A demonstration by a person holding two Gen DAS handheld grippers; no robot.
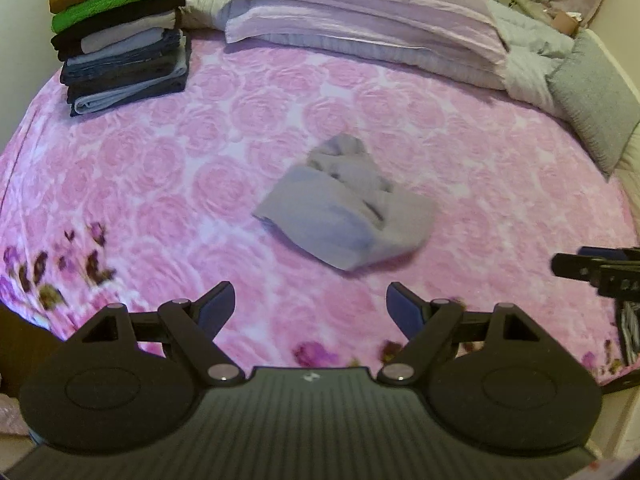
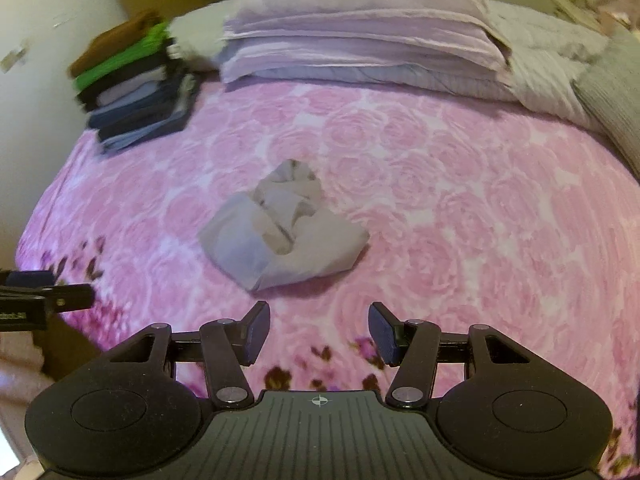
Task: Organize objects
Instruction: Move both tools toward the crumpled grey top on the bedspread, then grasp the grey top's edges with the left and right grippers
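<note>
We see a bed (image 1: 460,168) covered by a pink rose-patterned blanket (image 2: 460,208) that fills most of both views. Across its far end lie stacked lilac pillows (image 1: 360,20), with a grey knitted cushion (image 1: 592,96) at the far right edge. In the far left corner, against the wall, stands a tall stack of folded clothes (image 1: 120,36), brown and green on top, then black, grey and denim layers below; in the right wrist view it looks smeared, so we cannot tell how many pieces it holds.

Near the middle of the blanket, well apart from the stack, lies a crumpled light grey garment (image 1: 344,212), partly bunched at its far side and flat toward us. Nothing lies between it and either tool.

Our left gripper (image 1: 310,308) hangs over the near part of the blanket with its jaws spread and nothing between them. Our right gripper (image 2: 318,332) is likewise parted and empty, just short of the garment. Each one shows at the edge of the other's view.
</note>
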